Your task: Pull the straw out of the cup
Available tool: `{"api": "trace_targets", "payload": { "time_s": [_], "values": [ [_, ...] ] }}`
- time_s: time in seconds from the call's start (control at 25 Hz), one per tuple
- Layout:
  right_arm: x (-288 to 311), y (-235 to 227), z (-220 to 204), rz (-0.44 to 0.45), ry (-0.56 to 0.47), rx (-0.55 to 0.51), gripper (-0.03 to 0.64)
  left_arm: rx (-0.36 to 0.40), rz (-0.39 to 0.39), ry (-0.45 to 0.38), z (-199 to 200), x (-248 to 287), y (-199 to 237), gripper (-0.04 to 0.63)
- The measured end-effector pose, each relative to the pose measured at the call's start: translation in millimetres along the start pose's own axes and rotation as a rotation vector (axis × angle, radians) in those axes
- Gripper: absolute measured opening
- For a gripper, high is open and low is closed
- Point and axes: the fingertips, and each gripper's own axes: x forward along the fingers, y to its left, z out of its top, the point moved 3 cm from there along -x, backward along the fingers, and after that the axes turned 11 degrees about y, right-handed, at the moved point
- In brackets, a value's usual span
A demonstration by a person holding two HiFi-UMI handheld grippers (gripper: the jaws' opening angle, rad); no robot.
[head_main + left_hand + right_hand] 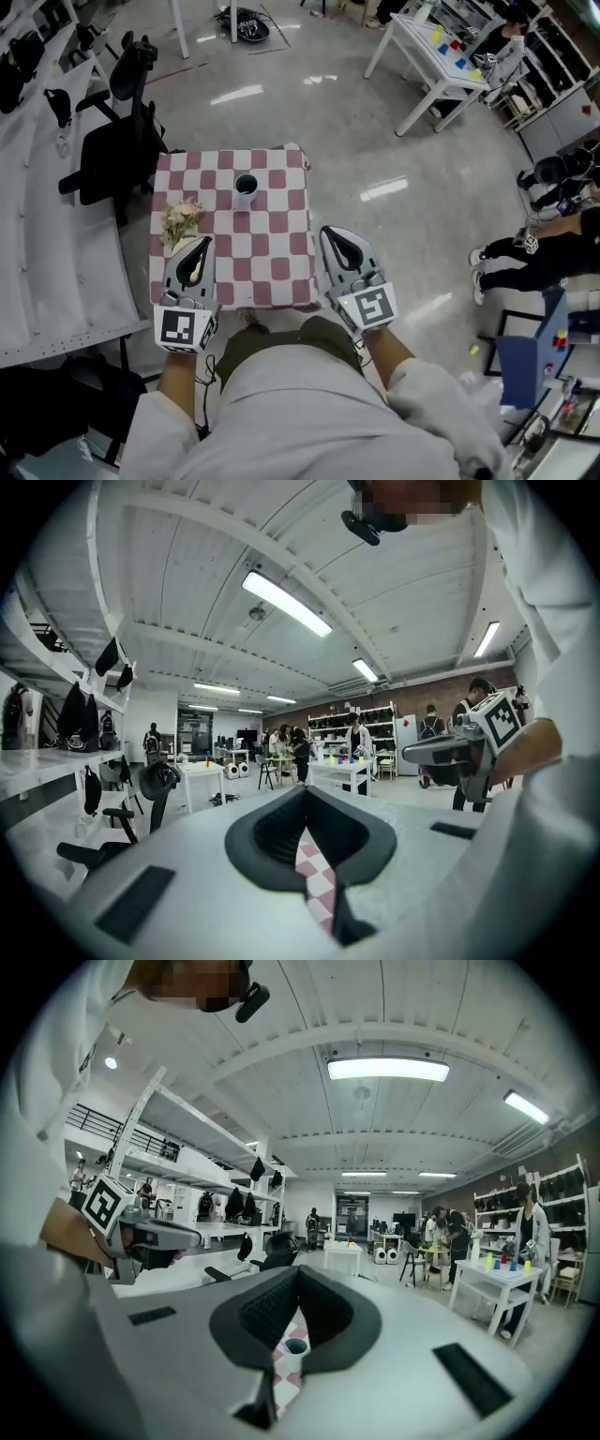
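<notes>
A white cup [246,190] with a dark inside stands toward the far side of a small table under a pink-and-white checked cloth [272,244]. I see no straw in it from here. My left gripper [202,241] hangs over the table's near left part, shut and empty, short of the cup. My right gripper [330,232] hovers at the near right edge, its jaws also together with nothing held. In the right gripper view the cup [295,1351] shows through the gap below the joined tips [300,1271]. The left gripper view shows only checked cloth [317,878] under its tips [305,791].
A small bunch of pale flowers [181,217] lies on the table's left side, just ahead of the left gripper. A black office chair [120,141] stands left of the table beside a long white bench [37,234]. Seated people [539,246] and a white table [433,58] are off to the right.
</notes>
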Motion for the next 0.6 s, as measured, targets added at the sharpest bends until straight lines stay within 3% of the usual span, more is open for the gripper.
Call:
{"api": "trace_targets", "payload": {
  "time_s": [0.2,0.48,0.6],
  "values": [
    [25.3,-9.5,9.7,0.024,-0.016,-0.007,0.005,-0.003,0.001,0.017,1.1,22.6,8.2,0.003],
    [40.6,-36.6,12.3,0.131,-0.028,-0.047,0.003,-0.017,0.077,0.034,-2.3,44.6,-3.0,0.003],
    [41.9,-52.4,12.8,0.128,-0.008,-0.043,0.003,-0.019,0.089,0.039,-0.6,53.8,-10.6,0.003]
  ]
}}
